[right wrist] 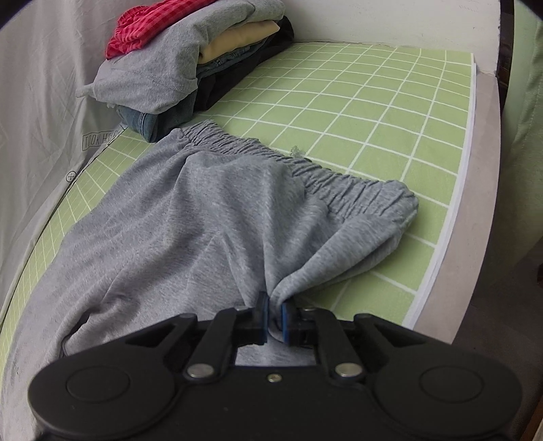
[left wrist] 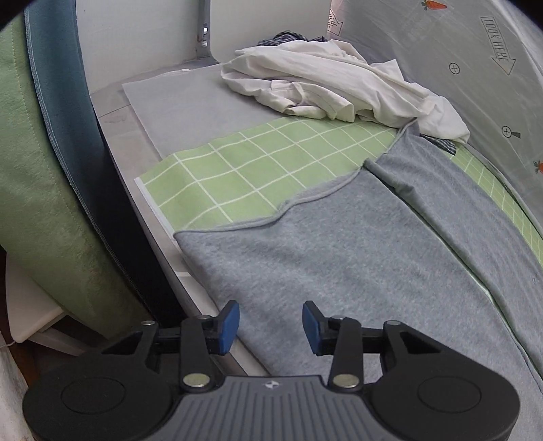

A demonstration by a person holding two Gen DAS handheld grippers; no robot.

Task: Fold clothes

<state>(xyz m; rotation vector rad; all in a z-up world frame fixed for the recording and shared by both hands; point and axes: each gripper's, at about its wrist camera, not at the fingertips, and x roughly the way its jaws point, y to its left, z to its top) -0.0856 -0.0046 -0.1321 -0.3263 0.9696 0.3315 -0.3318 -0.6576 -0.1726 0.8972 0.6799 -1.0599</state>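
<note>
I see a table under a green mat with a white grid (right wrist: 356, 112). Grey knit trousers with an elastic waistband (right wrist: 190, 217) lie spread along it. A stack of folded clothes (right wrist: 190, 64) sits beyond the waistband, a crumpled white garment (left wrist: 325, 84) past the trouser legs. My right claw (right wrist: 274, 317) is clenched on a pinch of trouser fabric. My left claw (left wrist: 270, 327) hangs released over the grey cloth, gripping nothing.

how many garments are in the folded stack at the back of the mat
5 show in the folded stack: a red checked piece on top, a grey knit garment under it, then a tan one, blue denim and a black one lowest. More may be hidden.
</note>
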